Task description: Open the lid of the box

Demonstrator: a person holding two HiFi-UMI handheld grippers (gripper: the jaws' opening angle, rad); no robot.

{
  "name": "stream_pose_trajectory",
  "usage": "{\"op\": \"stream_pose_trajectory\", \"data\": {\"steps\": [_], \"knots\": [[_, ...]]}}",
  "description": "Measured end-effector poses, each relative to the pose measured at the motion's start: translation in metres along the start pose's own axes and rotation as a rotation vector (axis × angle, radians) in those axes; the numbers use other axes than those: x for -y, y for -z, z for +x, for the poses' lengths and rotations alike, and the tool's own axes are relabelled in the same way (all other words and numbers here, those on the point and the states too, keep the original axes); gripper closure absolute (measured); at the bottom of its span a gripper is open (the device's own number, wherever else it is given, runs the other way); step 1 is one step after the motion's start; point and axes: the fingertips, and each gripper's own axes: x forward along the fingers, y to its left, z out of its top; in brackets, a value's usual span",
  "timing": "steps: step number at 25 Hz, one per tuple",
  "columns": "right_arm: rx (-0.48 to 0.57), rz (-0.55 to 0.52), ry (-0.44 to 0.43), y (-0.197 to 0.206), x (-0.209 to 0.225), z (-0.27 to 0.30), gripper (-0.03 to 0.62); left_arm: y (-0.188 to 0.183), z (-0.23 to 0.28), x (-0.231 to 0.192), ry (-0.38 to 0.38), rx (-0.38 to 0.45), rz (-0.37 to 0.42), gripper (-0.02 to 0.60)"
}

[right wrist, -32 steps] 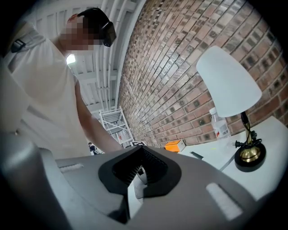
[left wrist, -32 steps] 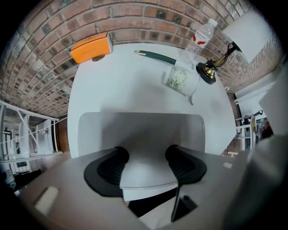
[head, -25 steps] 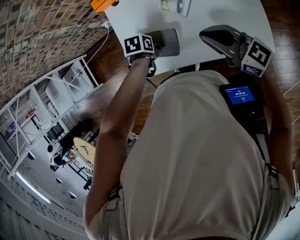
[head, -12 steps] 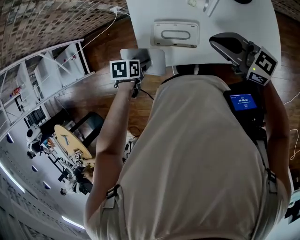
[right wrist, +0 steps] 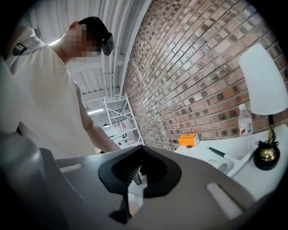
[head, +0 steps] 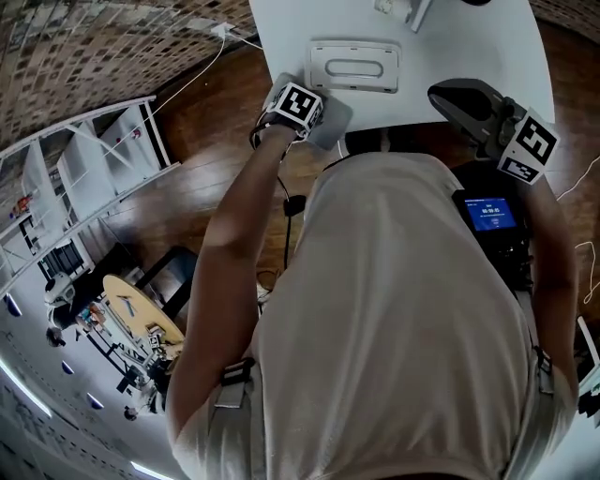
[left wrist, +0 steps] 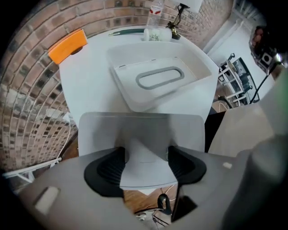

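The white box [head: 354,67] stands near the front edge of the white table [head: 469,37]; an oval handle recess shows on its top [left wrist: 158,78]. My left gripper [head: 317,111] is at the table's front left edge. It is shut on a flat light-grey lid [left wrist: 139,130], whose near edge sits between the black pads [left wrist: 111,167]. The lid is held clear of the box, in front of it. My right gripper [head: 466,97] hovers over the table's front right, away from the box. Its jaws [right wrist: 142,148] are together with nothing in them.
An orange box [left wrist: 67,45], a water bottle [left wrist: 155,9] and a lamp [right wrist: 265,85] stand at the far side of the table by the brick wall. White metal shelving [head: 84,178] stands on the wooden floor to the left.
The left gripper drew the grey lid off the box, out past the table's left front edge, then back toward the edge. The box top now shows. The right gripper barely moved.
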Motion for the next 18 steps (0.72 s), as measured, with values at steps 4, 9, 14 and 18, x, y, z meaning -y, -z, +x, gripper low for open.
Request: {"op": "stream_pose_trajectory", "data": {"steps": [4,9,14,18], "knots": [[0.004,-0.006,0.02,0.0,-0.003,-0.002,0.592,0.001,0.009,0.009,0.043,-0.096,0.053,0.21],[-0.001,-0.027,0.012,-0.004,0.0,-0.002,0.592,-0.013,-0.006,0.012,0.047,-0.005,0.023,0.202],[-0.017,-0.071,-0.014,-0.013,0.005,0.012,0.592,-0.026,-0.081,0.011,-0.014,0.351,-0.066,0.236],[-0.033,-0.127,-0.044,-0.033,0.008,0.029,0.592,-0.042,-0.199,0.023,-0.061,0.889,-0.079,0.52]]}}
